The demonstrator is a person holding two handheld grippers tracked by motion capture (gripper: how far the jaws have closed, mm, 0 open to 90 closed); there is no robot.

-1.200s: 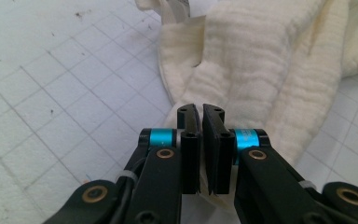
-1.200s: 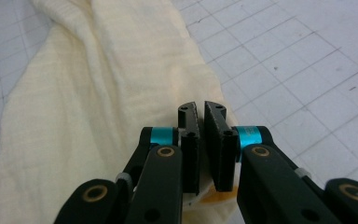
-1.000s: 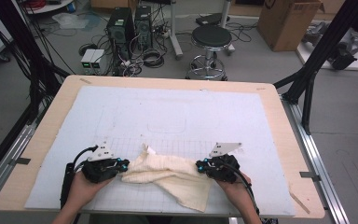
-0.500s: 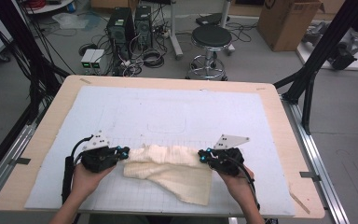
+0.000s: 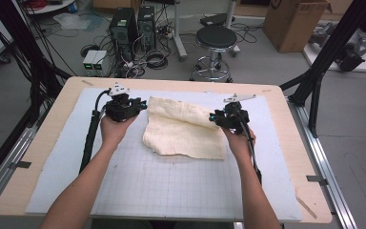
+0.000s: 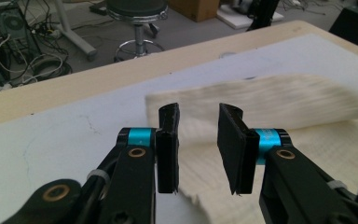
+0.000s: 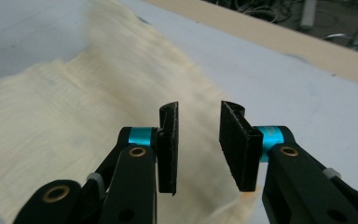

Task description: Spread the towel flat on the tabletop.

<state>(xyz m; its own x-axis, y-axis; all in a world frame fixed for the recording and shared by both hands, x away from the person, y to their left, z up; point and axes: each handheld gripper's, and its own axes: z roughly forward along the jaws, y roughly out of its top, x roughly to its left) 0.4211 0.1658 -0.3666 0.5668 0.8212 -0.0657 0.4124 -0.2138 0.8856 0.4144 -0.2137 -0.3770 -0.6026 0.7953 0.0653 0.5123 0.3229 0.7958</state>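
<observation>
My view beyond work: wooden table (image 5: pixel 62 143) topped with white gridded mat (image 5: pixel 171 186). Past far edge, black round stool (image 5: pixel 214 38) on grey floor. Left of it, two computer towers (image 5: pixel 133 24) amid tangled cables (image 5: pixel 155 57). Cardboard box (image 5: pixel 293 21) far right. Black frame struts (image 5: pixel 314 81) flank table.

cloth (image 6: pixel 279 100) far fold blurred, cloth edges smeared in right gripper view

Readable text: none anywhere I can make out.
Cardboard box (image 5: pixel 293 21): a dark mark on its side, too blurred to read.
</observation>
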